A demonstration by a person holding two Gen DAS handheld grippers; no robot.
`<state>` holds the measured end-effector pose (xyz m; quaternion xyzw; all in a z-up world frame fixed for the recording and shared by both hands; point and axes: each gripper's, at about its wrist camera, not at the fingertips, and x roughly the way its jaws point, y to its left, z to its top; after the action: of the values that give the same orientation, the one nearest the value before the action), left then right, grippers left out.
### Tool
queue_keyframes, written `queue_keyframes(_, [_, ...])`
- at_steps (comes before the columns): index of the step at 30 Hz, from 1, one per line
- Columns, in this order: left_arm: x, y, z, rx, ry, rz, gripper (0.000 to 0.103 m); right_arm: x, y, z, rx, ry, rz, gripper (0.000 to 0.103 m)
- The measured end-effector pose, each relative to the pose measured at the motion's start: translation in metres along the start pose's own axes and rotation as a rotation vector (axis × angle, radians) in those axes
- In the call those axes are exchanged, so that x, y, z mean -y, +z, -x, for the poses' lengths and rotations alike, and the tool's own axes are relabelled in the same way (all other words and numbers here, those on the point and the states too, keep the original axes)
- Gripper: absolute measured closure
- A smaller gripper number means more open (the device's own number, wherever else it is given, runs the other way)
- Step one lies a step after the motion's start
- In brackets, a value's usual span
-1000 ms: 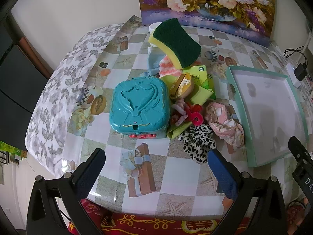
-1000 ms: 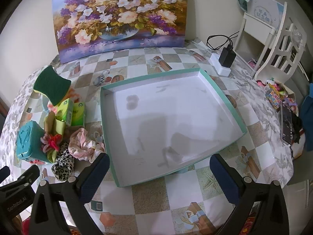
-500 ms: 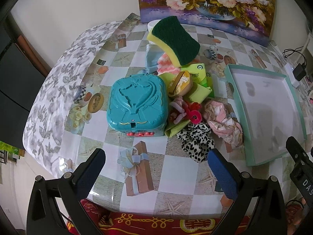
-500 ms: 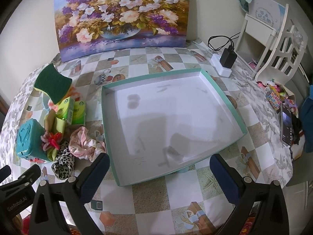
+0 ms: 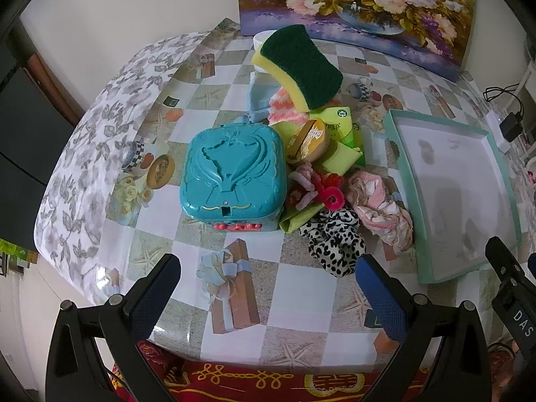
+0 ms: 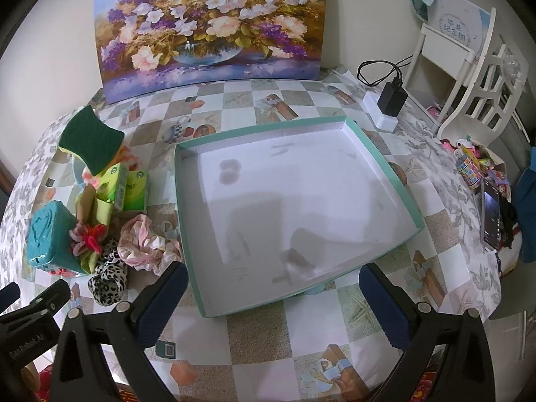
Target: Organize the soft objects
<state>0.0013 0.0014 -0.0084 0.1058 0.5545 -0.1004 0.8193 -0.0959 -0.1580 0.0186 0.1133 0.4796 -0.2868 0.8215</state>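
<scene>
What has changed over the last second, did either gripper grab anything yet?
Nothing grabbed. The left gripper has crept slightly toward the pile; the right gripper barely moved. Both stay open and empty. The leopard scrunchie, sponge and empty tray lie as before.

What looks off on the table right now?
The sponge sits tilted on top of the heap, propped on cloths, not flat. The tray is bare but shows grey smudges on its floor. Both claws are open, holding nothing.
</scene>
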Motion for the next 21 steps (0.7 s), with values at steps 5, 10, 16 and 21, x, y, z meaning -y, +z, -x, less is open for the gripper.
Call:
queue_keyframes(5, [0.0,0.0,-0.0001,0.0,0.001,0.0,0.0,0.0005,0.0004,-0.0006,-0.003,0.0,0.004,0.0])
queue_keyframes(10, [-0.0006,-0.0001,-0.0003,-0.002,-0.004,0.007,0.0,0.0001,0.0002,-0.0008,-0.003,-0.001,0.004,0.0])
queue_keyframes(16, [-0.0015,0.0001,-0.0007,-0.004,-0.012,0.018,0.0,0.0001,0.0002,-0.001,-0.003,-0.001,0.005,0.0])
queue_keyframes(21, [-0.0037,0.0004,-0.002,-0.011,-0.024,0.037,0.0,0.0001,0.0,-0.001,-0.003,-0.001,0.005,0.0])
